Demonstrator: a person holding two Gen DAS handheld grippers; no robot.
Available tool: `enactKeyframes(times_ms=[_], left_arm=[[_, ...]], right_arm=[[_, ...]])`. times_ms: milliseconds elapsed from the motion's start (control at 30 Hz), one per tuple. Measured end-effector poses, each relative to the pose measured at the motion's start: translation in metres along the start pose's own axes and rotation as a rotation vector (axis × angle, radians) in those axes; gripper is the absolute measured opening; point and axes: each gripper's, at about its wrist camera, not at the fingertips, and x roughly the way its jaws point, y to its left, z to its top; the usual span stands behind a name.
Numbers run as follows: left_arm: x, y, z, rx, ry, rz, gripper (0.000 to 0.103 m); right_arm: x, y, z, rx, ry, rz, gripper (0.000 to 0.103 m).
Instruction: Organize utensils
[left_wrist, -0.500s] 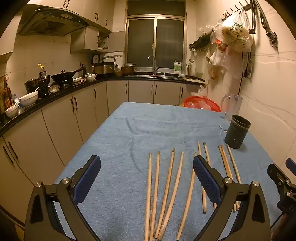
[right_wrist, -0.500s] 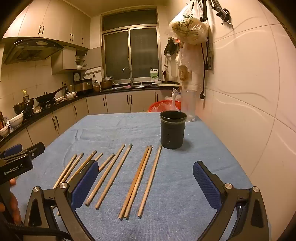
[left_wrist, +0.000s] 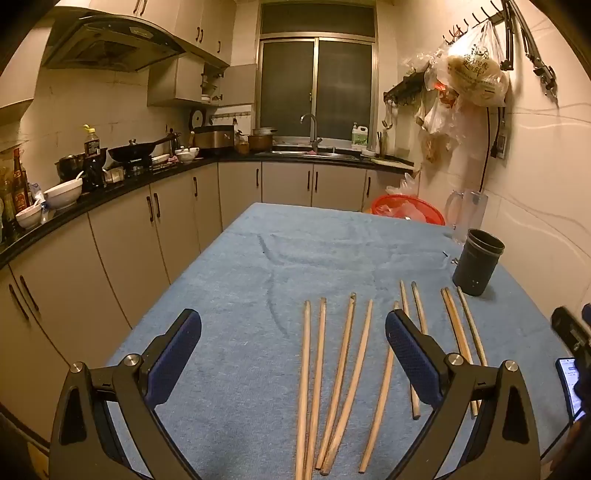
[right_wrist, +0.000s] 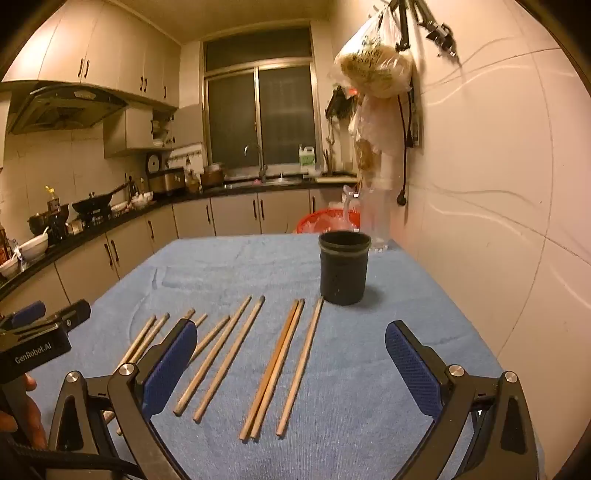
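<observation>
Several wooden chopsticks (left_wrist: 343, 380) lie side by side on the blue cloth of the table (left_wrist: 258, 280); they also show in the right wrist view (right_wrist: 273, 365). A dark cylindrical holder (left_wrist: 477, 262) stands upright at the right, beyond them, and shows in the right wrist view (right_wrist: 344, 267) too. My left gripper (left_wrist: 293, 354) is open and empty, above the near left chopsticks. My right gripper (right_wrist: 291, 363) is open and empty, above the right chopsticks, short of the holder. The left gripper (right_wrist: 40, 332) shows at the left of the right wrist view.
A clear glass jug (left_wrist: 466, 214) and a red basket (left_wrist: 406, 208) stand past the table's far right corner. The wall (right_wrist: 498, 221) runs close along the right edge. Kitchen counters (left_wrist: 110, 184) with pots run along the left and back.
Both grippers have shifted slightly forward over the chopsticks. The jaws stay open and nothing has been picked up.
</observation>
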Motion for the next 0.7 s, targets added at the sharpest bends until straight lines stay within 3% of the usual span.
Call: enactKeyframes(times_ms=[333, 700], left_arm=[[-0.002, 0.003, -0.003, -0.015, -0.016, -0.010, 0.100], [-0.007, 0.006, -0.004, -0.023, -0.034, -0.016, 0.100]], right_arm=[[-0.031, 0.006, 0.005, -0.056, -0.152, -0.011, 0.103], [-0.032, 0.011, 0.003, -0.074, -0.163, 0.014, 0.103]])
